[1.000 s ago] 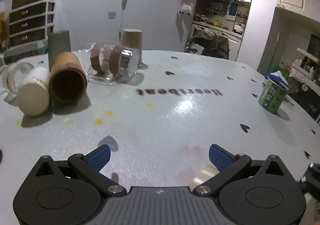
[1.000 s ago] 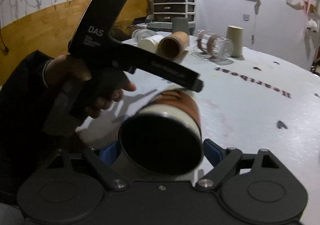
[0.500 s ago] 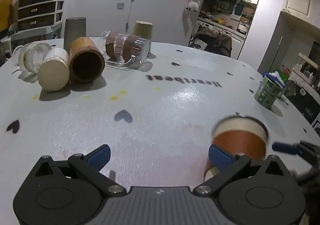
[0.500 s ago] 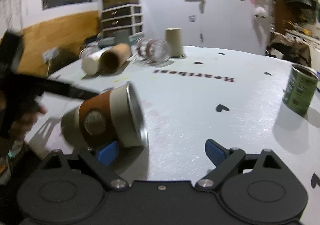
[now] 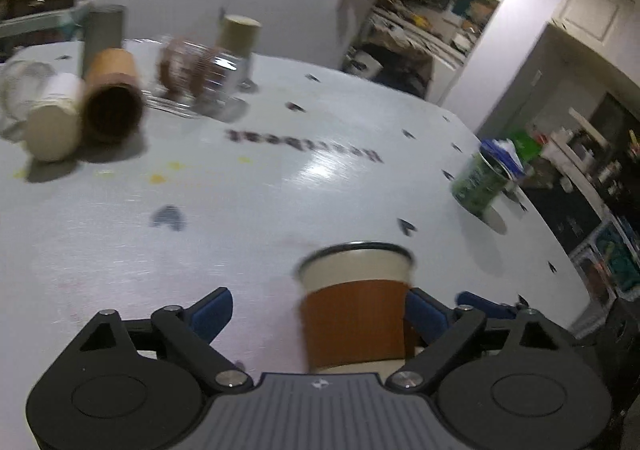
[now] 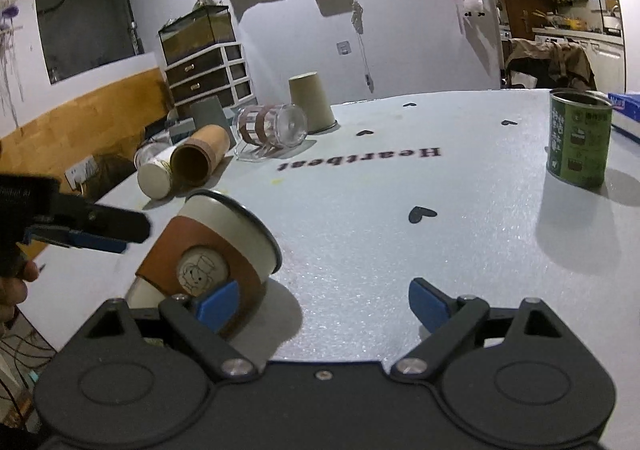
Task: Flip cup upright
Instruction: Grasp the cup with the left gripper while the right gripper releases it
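Observation:
A white cup with a brown sleeve stands mouth up on the white table, close to my left gripper, between its open fingers and nearer the right one. In the right wrist view the same cup stands beside the left fingertip of my open right gripper, outside the jaws. The left gripper's tool shows at the left, close to the cup. Whether either gripper touches the cup I cannot tell.
Several cups lie or stand at the far side: a brown tube cup, a white cup, a clear ribbed glass, an upside-down tan cup. A green tin stands at the right. The table edge is close on the left.
The cup went from lying in my right gripper's jaws to standing mouth up on the table. My right gripper let it go and opened. My left gripper moved in around it.

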Available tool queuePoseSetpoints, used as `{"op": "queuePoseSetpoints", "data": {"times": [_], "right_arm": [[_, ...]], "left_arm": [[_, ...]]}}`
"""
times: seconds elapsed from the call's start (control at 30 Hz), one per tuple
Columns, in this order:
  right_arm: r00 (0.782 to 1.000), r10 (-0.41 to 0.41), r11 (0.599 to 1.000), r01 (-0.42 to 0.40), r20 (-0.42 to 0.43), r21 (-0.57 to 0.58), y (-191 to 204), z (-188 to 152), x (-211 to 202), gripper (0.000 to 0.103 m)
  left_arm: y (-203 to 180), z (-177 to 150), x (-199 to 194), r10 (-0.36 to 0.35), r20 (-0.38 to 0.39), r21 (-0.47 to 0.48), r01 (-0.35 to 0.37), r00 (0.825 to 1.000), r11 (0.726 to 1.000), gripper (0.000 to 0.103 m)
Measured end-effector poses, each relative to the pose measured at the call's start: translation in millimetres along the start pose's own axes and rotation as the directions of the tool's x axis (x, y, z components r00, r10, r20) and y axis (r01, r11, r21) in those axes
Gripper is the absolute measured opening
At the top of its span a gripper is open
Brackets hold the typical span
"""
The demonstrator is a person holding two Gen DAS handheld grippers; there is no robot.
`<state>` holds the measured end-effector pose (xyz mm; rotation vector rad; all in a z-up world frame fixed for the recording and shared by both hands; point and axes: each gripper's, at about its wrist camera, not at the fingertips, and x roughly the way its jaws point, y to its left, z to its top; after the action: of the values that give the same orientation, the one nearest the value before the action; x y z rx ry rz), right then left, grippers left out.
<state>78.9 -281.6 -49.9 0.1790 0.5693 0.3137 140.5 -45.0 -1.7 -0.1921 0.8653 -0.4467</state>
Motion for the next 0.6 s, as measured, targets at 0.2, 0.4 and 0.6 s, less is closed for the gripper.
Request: {"op": "queuePoseSetpoints", "data": {"times": [0.2,0.4,0.6], "right_arm": [[1.000,0.001,1.000,-0.001,0.003,0.020,-3.9,-1.9,-1.3,0.092],[1.000,0.010,1.000,-0.011,0.017,0.026,-9.9,-3.0,-6.1,0.092],[0.998,-0.003,0.998,0.000,0.061,0.058,-25.8,-4.0,-21.5,0.092]], "left_arm": [[-21.9,11.5,41.3,-0.007,-0.126,0.022,0.010,0.992,1.000,0.082],[-26.8,17.5,52.2,0.017,-0.132,0.024,-0.014,0.991,1.000,0.078],[-50.2,30.0,45.7,0.045,-0.023,0.103,-0.043,0.999,0.994,0.078]]}}
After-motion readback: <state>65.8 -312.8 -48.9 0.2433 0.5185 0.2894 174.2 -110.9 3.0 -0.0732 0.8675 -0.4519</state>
